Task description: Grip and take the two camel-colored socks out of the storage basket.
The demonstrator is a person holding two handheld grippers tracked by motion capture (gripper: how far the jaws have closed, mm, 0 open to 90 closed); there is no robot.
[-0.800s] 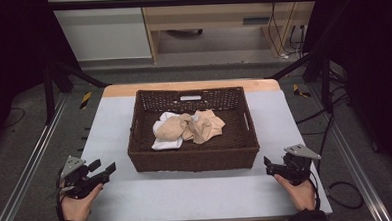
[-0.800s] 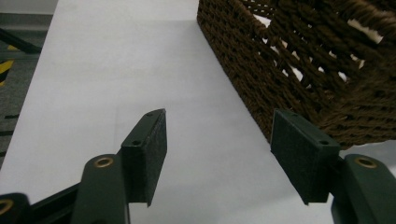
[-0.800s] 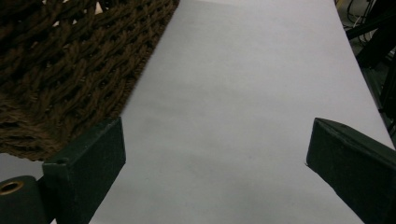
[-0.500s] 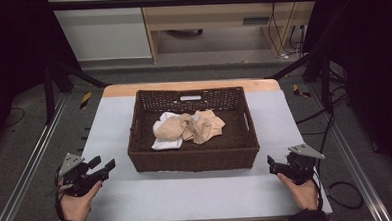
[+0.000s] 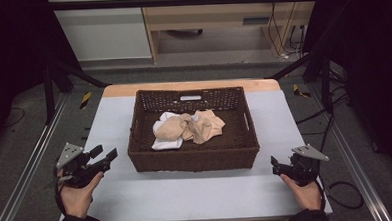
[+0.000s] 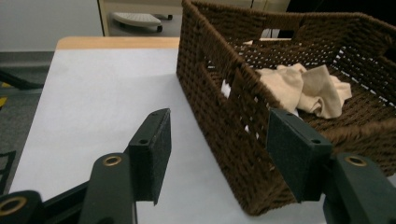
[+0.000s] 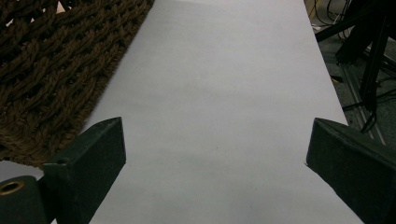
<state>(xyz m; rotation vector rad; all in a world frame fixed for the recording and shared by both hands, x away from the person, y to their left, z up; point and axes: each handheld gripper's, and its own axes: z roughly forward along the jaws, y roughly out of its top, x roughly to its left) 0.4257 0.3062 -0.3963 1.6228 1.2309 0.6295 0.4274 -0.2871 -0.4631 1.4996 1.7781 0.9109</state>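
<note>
A dark brown woven basket stands in the middle of the white table. Inside it lies a crumpled heap of beige and white cloths. My left gripper rests on the table by the basket's near left corner, open, with nothing between its jaws. In the left gripper view the left gripper points at the basket's corner, with the cloths beyond. My right gripper sits near the basket's near right corner, open and holding nothing. In the right gripper view the right gripper spreads wide over bare table, the basket wall at left.
A metal frame rail runs along the table's left side, and another along the right. Cables lie on the floor at the right. A wooden cabinet stands behind the table. White table surface stretches ahead of the right gripper.
The right gripper has edged slightly to the right, away from the basket. The left gripper has stayed where it was.
</note>
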